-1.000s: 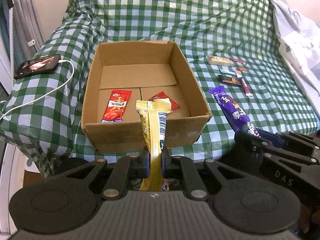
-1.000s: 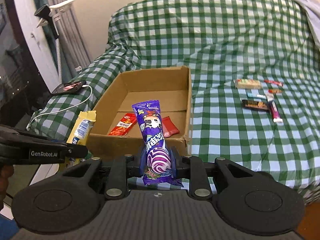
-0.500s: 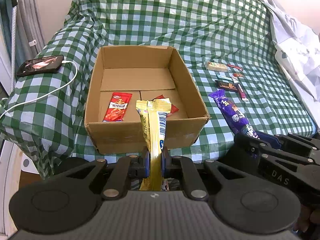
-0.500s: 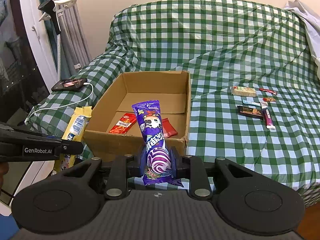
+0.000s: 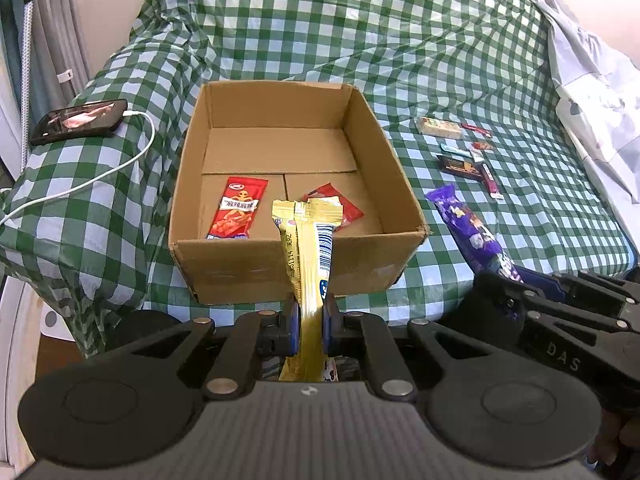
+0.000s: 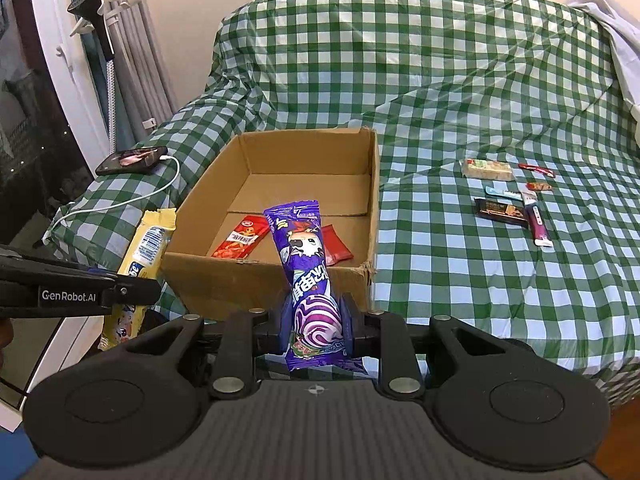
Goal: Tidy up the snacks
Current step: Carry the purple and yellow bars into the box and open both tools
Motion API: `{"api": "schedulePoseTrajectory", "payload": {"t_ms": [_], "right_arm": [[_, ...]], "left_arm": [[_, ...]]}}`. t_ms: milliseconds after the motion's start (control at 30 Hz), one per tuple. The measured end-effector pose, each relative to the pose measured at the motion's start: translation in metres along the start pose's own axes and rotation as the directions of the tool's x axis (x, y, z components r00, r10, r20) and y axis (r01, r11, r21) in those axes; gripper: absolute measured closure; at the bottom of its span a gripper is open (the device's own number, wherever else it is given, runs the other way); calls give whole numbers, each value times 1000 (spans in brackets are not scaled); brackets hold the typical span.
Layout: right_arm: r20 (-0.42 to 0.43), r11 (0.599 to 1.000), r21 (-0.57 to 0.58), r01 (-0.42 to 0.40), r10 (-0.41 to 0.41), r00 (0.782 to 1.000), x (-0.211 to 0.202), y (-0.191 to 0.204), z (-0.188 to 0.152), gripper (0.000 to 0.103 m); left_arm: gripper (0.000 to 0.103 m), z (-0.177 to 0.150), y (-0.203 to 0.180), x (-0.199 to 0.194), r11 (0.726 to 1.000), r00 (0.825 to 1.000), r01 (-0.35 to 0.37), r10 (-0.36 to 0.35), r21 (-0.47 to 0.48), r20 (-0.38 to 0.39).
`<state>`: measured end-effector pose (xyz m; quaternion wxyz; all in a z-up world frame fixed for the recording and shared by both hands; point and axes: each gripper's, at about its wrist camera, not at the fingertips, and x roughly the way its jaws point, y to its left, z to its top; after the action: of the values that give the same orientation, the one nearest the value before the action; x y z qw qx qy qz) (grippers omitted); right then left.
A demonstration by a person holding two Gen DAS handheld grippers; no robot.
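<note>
An open cardboard box [image 5: 296,268] [image 6: 264,276] stands on the green checked sofa cover. Inside lie a red snack packet [image 5: 239,208] [image 6: 240,238] and a second red packet [image 5: 348,210] [image 6: 336,246]. My left gripper [image 5: 310,314] is shut on a yellow snack packet [image 5: 308,248] [image 6: 146,248], held upright in front of the box's near wall. My right gripper [image 6: 314,320] is shut on a purple snack packet [image 6: 306,264] [image 5: 468,232], also short of the box, to the right of the left gripper.
Several small snack bars [image 5: 460,148] [image 6: 504,196] lie on the cover right of the box. A phone [image 5: 78,122] [image 6: 132,160] with a white cable rests on the left armrest. White cloth [image 5: 592,92] lies at far right. Curtains and a window frame stand left.
Both grippers have drawn back and risen a little from the box, so it looks smaller and farther. Each still holds its packet.
</note>
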<state>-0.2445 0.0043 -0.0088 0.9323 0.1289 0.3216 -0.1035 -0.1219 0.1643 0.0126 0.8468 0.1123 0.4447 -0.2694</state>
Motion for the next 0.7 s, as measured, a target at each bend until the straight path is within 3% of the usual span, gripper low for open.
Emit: {"api": "schedulePoseTrajectory", "payload": {"t_ms": [700], "right_arm": [[-28,999,-11,38,-38,999,27,3,18,77]], "left_arm": [[91,34,35,22,996,1000,-17,18,-87,11]]}}
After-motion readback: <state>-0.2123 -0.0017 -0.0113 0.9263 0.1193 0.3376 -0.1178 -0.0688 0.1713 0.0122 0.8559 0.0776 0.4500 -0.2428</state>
